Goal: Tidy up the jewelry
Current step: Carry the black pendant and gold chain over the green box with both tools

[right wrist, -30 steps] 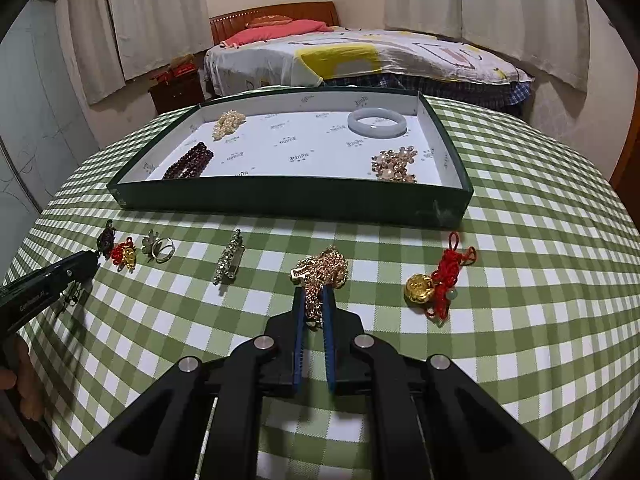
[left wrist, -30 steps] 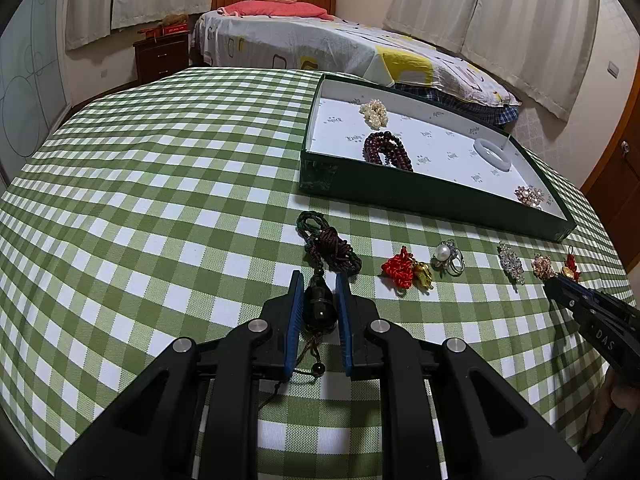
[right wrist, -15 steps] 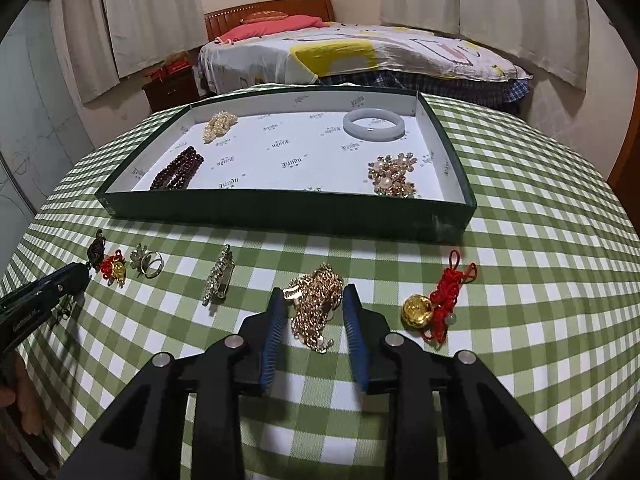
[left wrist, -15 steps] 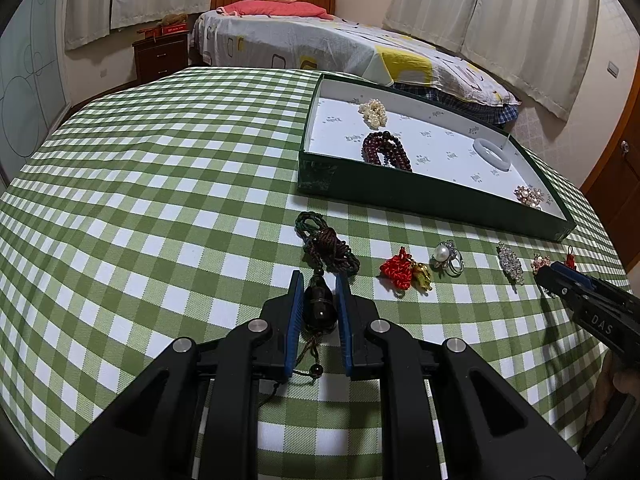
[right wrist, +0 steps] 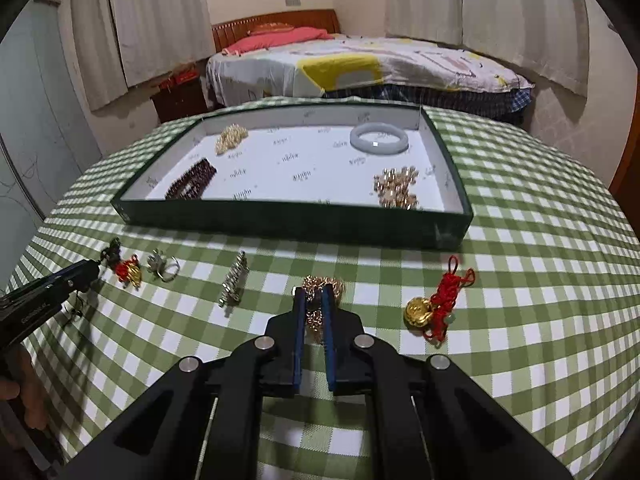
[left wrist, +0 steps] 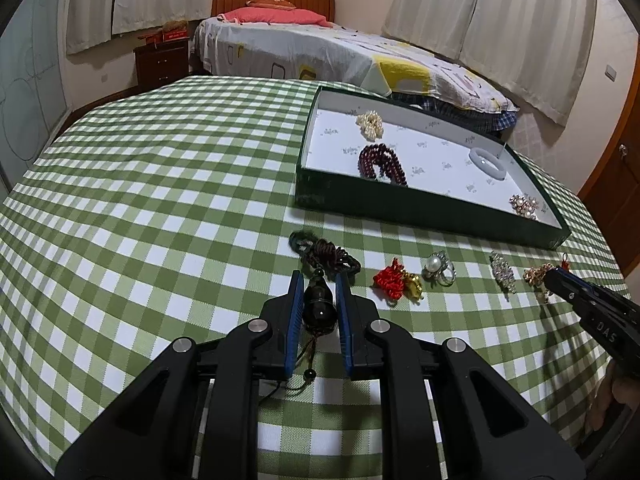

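My left gripper [left wrist: 319, 280] is shut on a dark bead pendant [left wrist: 318, 310] whose brown knotted cord [left wrist: 326, 252] lies on the green checked tablecloth. My right gripper [right wrist: 312, 294] is shut on a gold chain [right wrist: 322, 292] on the cloth. The green tray [right wrist: 296, 222] holds a pearl cluster [right wrist: 231, 139], dark red beads [right wrist: 192, 180], a white bangle [right wrist: 379, 139] and a gold-pearl piece [right wrist: 396, 188]. The tray's wall also shows in the left wrist view [left wrist: 360, 200].
Loose on the cloth: a red-knot gold charm [left wrist: 396, 280], a pearl ring [left wrist: 438, 268], a crystal brooch [left wrist: 502, 270], and a gold charm with red cord [right wrist: 434, 304]. A bed [right wrist: 360, 68] stands behind the table.
My right gripper opened around the gold chain half a second ago and has now shut on it again. My left gripper has stayed shut on the bead pendant.
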`<act>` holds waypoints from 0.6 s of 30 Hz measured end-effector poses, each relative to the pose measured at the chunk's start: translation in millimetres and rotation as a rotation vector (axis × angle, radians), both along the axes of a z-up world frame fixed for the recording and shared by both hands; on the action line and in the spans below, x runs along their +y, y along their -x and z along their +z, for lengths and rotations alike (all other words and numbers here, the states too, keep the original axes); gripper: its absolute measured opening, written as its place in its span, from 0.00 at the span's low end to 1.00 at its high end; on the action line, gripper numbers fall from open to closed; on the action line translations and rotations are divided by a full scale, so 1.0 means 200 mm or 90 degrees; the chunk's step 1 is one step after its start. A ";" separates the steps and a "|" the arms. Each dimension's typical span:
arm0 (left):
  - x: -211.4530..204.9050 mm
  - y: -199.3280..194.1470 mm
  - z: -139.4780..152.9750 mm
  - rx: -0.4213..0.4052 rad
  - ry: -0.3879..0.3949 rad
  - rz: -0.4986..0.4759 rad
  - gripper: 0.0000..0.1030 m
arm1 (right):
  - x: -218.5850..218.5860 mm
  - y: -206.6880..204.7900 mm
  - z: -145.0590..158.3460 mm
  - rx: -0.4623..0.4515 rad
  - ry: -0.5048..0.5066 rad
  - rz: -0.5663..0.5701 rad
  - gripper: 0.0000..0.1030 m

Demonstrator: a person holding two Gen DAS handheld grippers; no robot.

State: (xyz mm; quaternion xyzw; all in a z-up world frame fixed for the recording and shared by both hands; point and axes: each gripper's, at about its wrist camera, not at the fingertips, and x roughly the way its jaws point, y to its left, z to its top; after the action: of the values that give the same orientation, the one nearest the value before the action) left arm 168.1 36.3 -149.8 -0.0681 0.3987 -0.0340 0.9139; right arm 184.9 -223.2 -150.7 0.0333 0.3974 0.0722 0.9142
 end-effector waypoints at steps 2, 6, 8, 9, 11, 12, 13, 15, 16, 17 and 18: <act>0.00 0.00 0.02 -0.006 0.001 -0.001 0.16 | 0.00 0.01 0.03 -0.011 -0.001 0.001 0.09; -0.01 0.01 0.06 -0.019 0.005 -0.003 0.16 | 0.00 0.03 0.10 -0.037 -0.004 0.001 0.09; -0.01 0.01 0.10 -0.030 0.009 -0.005 0.16 | 0.01 0.03 0.13 -0.049 -0.002 0.001 0.09; -0.01 0.02 0.12 -0.035 0.011 -0.006 0.16 | 0.01 0.03 0.14 -0.054 -0.002 0.002 0.09; -0.03 0.02 0.16 -0.050 0.014 -0.009 0.16 | 0.01 0.04 0.17 -0.065 -0.004 0.001 0.09; -0.03 0.03 0.18 -0.055 0.015 -0.010 0.16 | 0.01 0.04 0.19 -0.072 -0.005 0.001 0.09; -0.03 0.03 0.20 -0.062 0.018 -0.012 0.16 | 0.01 0.04 0.20 -0.078 -0.004 0.001 0.09; -0.05 0.03 0.25 -0.077 0.024 -0.016 0.16 | 0.02 0.04 0.23 -0.089 -0.003 0.002 0.09; -0.05 0.03 0.28 -0.084 0.026 -0.019 0.16 | 0.02 0.04 0.25 -0.095 -0.004 0.002 0.09; -0.06 0.03 0.29 -0.090 0.028 -0.020 0.16 | 0.02 0.04 0.27 -0.103 -0.005 0.003 0.09; -0.07 0.03 0.31 -0.097 0.030 -0.022 0.16 | 0.02 0.03 0.29 -0.109 -0.005 0.003 0.09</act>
State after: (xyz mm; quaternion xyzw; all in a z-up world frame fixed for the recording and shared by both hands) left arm 161.8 22.2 -87.1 -0.0801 0.3285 -0.0642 0.9389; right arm 178.0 -219.6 -93.6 0.0296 0.3174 0.0788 0.9445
